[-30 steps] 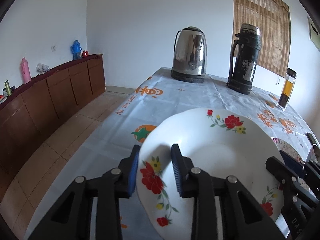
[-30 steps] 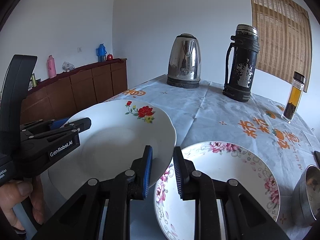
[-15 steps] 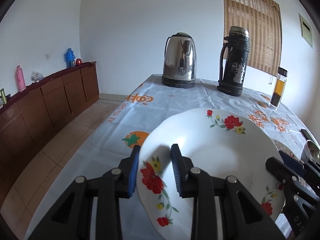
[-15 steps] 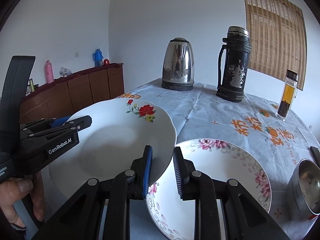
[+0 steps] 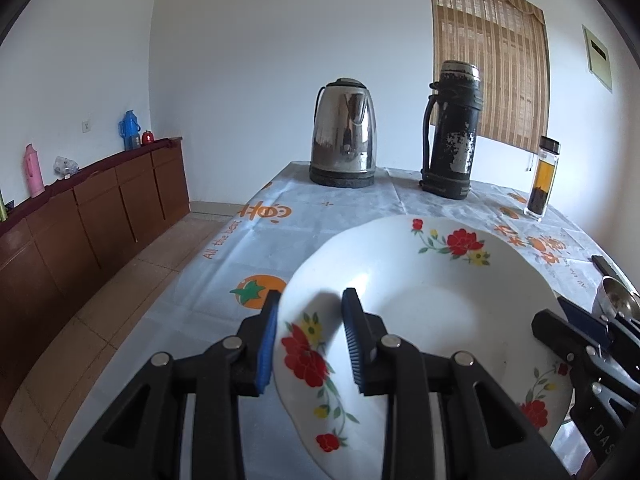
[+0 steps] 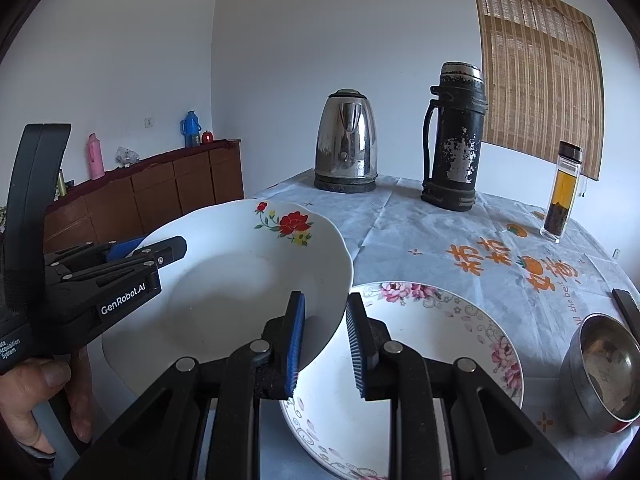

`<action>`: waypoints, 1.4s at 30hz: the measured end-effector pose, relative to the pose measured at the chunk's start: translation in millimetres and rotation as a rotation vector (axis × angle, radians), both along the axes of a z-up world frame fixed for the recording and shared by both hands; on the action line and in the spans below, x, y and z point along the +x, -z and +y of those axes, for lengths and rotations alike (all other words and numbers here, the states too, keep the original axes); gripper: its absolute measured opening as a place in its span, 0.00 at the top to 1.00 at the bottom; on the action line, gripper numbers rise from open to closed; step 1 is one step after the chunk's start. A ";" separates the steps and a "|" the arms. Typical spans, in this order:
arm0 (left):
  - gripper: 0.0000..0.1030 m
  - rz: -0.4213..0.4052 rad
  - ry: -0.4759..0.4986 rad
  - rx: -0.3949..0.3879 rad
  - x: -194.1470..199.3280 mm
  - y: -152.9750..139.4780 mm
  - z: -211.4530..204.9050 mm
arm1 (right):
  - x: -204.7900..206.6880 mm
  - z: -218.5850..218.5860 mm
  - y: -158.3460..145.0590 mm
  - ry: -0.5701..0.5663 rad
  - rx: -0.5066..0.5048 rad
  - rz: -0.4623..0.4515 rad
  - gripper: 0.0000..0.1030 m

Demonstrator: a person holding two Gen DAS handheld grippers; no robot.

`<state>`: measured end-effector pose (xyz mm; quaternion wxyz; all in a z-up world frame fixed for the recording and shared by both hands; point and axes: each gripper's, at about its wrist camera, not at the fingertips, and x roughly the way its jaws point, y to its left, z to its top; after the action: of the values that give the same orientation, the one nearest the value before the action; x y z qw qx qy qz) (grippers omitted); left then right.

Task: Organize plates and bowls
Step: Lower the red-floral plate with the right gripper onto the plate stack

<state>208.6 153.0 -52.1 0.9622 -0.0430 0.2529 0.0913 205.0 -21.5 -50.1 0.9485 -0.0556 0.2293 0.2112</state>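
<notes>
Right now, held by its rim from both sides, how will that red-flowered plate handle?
The red-flowered plate looks rigid and glazed, so probably slippery and breakable. The left hand-held gripper and right hand-held gripper pinch only its edges, so it may tilt.

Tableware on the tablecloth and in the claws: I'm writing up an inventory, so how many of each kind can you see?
Plates: 2, red-flowered plate, pink-flowered plate
Steel bowls: 1, steel bowl
Kettles: 1, steel kettle
Flasks: 1, black thermos flask
Bottles: 1, glass tea bottle
Total: 6
</notes>
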 end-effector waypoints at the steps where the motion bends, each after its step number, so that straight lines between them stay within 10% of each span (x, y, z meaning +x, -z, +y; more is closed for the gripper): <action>1: 0.73 -0.004 0.002 -0.002 -0.2 -0.5 -0.2 | -0.7 -0.3 0.0 0.000 0.001 -0.002 0.78; 42: 0.73 -0.079 0.099 -0.027 -6.5 -33.3 -55.3 | 3.3 -56.8 -3.7 0.130 0.065 -0.017 0.78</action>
<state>202.1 97.7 -18.8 0.9741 -0.0471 0.2178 0.0381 208.3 -78.3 -46.4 0.9635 -0.0114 0.2171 0.1563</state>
